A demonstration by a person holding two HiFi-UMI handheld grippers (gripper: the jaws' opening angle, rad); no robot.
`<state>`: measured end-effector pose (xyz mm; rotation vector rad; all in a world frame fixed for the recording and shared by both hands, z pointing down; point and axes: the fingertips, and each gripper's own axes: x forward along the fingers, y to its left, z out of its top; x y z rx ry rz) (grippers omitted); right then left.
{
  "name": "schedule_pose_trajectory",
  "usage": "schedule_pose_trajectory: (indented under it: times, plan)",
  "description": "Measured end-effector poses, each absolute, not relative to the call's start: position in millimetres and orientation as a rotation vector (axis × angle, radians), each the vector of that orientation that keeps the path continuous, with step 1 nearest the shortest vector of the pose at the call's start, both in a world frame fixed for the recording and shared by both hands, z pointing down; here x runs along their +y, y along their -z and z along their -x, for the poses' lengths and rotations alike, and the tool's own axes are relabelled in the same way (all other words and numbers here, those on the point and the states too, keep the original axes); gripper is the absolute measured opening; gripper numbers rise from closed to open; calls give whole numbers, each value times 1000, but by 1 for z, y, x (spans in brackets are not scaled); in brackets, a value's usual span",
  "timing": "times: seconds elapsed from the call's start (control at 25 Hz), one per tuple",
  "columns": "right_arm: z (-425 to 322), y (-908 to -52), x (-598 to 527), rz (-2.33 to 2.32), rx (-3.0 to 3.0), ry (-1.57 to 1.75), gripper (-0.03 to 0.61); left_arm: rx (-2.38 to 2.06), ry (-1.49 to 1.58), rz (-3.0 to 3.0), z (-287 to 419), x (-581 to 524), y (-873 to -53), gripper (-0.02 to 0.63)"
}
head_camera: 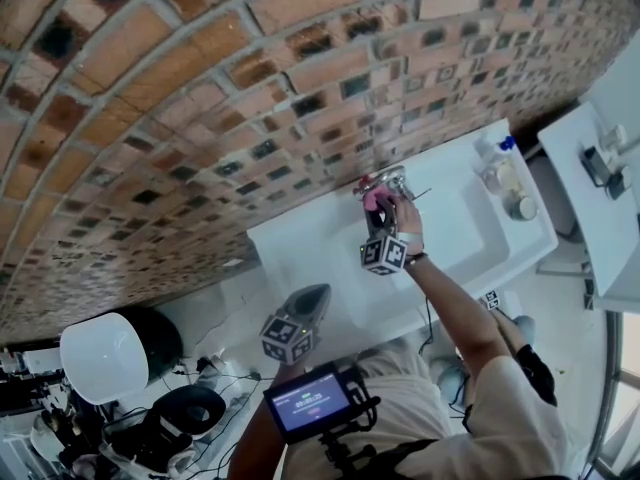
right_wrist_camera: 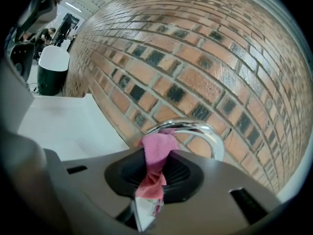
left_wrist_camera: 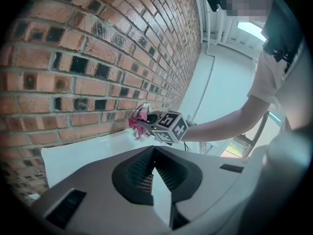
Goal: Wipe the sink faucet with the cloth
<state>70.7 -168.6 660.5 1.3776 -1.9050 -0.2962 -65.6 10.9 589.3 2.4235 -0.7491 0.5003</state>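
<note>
The chrome curved faucet (head_camera: 388,180) rises at the back of the white sink (head_camera: 330,248), against the brick wall. My right gripper (head_camera: 380,211) is shut on a pink cloth (head_camera: 372,200) and holds it against the faucet. In the right gripper view the cloth (right_wrist_camera: 159,148) hangs between the jaws, just under the faucet's arc (right_wrist_camera: 208,131). My left gripper (head_camera: 312,296) is shut and holds nothing; it hangs over the sink's front left part, well away from the faucet. From the left gripper view I see the faucet (left_wrist_camera: 142,106), the cloth (left_wrist_camera: 135,126) and the right gripper (left_wrist_camera: 143,122).
The brick wall (head_camera: 200,118) runs right behind the sink. Bottles (head_camera: 497,158) and a small jar (head_camera: 522,208) stand on the sink's right ledge. A white counter (head_camera: 600,218) is further right. A white-lidded dark bin (head_camera: 103,356) and cables lie on the floor at the left.
</note>
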Motion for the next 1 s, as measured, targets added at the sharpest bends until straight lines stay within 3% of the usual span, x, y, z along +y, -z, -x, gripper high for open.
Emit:
schedule_pose_trajectory:
  times: [0.36, 0.56, 1.0]
  plan:
    - [-43, -676, -169, -1474, -2071, -46, 86, -804, -502, -2380, 85, 26, -589, -9]
    - [-42, -677, -179, -1794, -2185, -692, 86, -845, -536, -2357, 100, 42, -594, -9]
    - [-38, -566, -116, -1744, -2437, -379, 86, -794, -449, -2400, 117, 60, -587, -8]
